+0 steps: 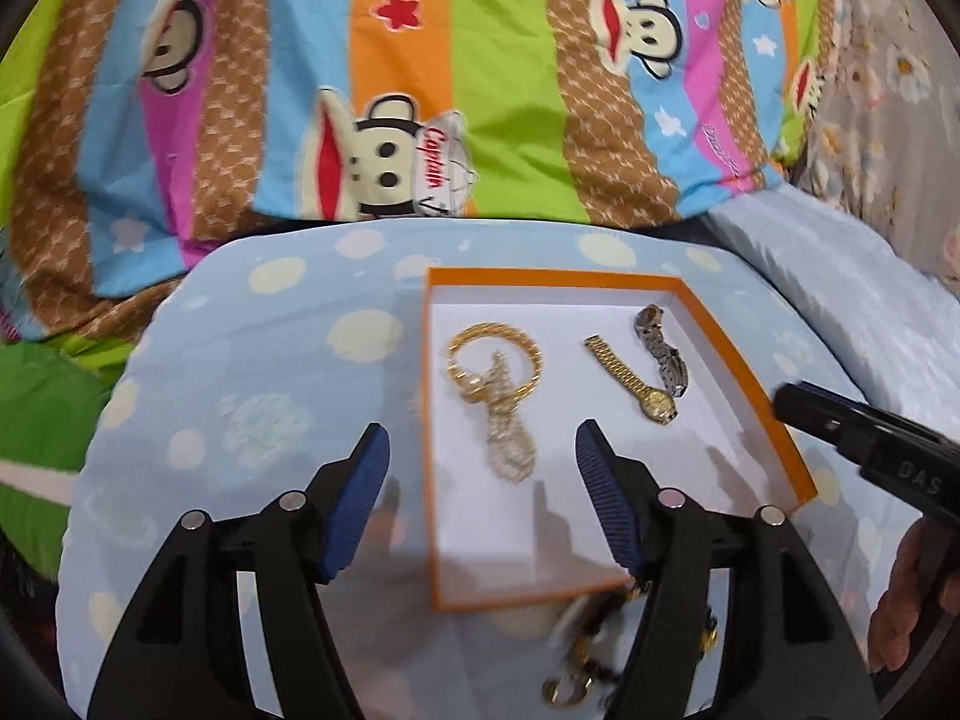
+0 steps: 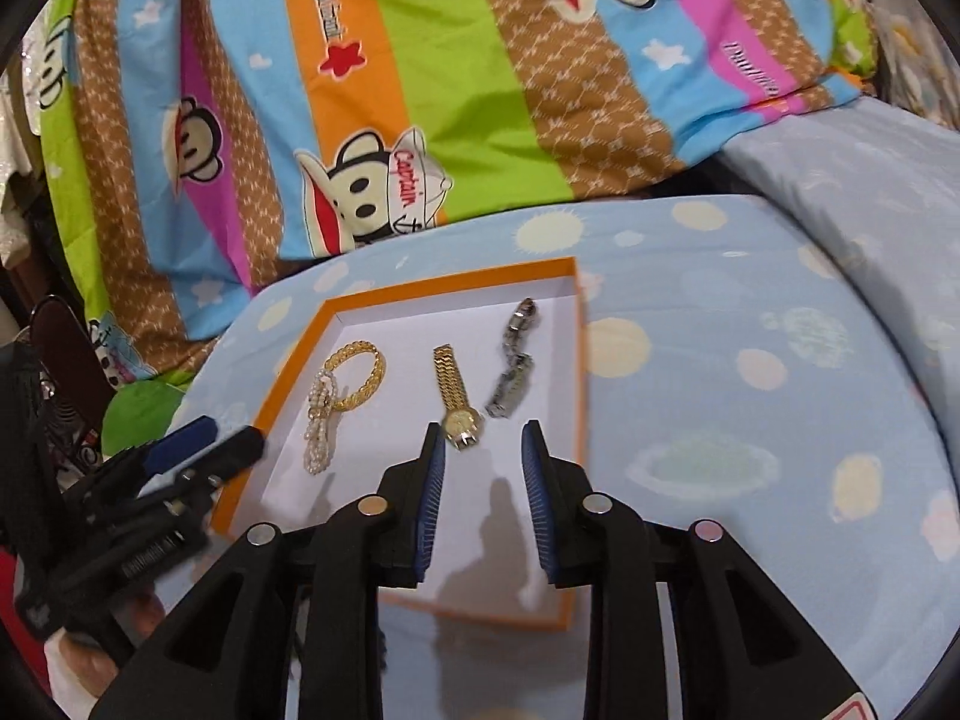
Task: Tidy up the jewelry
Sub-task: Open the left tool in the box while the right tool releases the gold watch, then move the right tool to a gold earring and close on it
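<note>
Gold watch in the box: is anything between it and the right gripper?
Nothing visible. The right gripper stands open just short of the gold watch, over bare box floor. The silver watch lies beside it, off the line.

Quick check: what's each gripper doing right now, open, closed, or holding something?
Left gripper: jaws open, nothing between them; gold bracelet lies in the orange box ahead.
Right gripper: jaws partly open, empty, just short of the gold watch.

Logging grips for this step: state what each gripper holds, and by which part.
Nothing is held. The left gripper and right gripper both stand open and empty over the orange box; blurred jewelry lies below the left one.
</note>
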Demonstrator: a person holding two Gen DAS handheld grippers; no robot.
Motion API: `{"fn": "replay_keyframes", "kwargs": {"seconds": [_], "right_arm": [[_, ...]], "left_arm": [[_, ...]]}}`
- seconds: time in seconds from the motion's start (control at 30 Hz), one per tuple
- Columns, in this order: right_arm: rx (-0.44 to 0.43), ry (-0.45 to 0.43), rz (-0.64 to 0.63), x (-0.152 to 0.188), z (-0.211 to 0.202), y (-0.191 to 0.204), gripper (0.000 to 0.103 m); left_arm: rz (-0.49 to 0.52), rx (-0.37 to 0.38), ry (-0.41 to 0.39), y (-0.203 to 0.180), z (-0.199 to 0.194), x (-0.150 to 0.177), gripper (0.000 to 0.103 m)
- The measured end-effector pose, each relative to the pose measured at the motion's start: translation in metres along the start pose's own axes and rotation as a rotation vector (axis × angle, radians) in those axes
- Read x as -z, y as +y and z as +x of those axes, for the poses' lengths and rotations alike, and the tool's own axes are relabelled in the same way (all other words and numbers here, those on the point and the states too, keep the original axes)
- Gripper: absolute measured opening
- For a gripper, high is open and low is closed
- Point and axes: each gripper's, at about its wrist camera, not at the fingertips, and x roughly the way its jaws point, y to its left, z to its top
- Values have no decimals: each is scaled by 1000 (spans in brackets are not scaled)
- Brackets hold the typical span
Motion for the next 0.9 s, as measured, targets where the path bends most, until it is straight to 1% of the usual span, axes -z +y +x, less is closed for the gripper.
{"fn": "replay_keyframes", "kwargs": {"seconds": [0.1, 0.2, 0.3, 0.37, 0.43, 0.5, 0.6, 0.73, 0.83, 0.9], "right_arm": [[12, -38, -2, 20, -20, -6, 33], [23, -39, -22, 43, -30, -5, 35], [11, -20, -33, 59, -34, -1, 36], [-2, 2, -36, 68, -34, 2, 36], [-12, 17, -44, 76, -33, 8, 36], [-19, 32, -60, 84, -33, 15, 36], [-14, 46, -102, 93, -32, 29, 36], [-2, 47, -138, 99, -32, 41, 36], [1, 43, -131, 101, -35, 41, 36], [-6, 50, -115, 104, -37, 39, 38]], "left_arm": [[-38, -20, -3, 13, -15, 19, 63], [-63, -41, -2, 21, -25, 40, 63], [-80, -24, 40, 24, -30, 63, 62], [-73, -13, 78, 22, -29, 74, 62], [-68, -6, 97, 19, -32, 83, 63], [-63, 7, 87, 16, -39, 88, 63], [-58, -18, 91, 15, -43, 92, 66], [-61, -43, 102, 15, -40, 92, 66], [-74, -40, 122, 19, -36, 92, 66], [-83, -38, 121, 21, -36, 93, 66]]}}
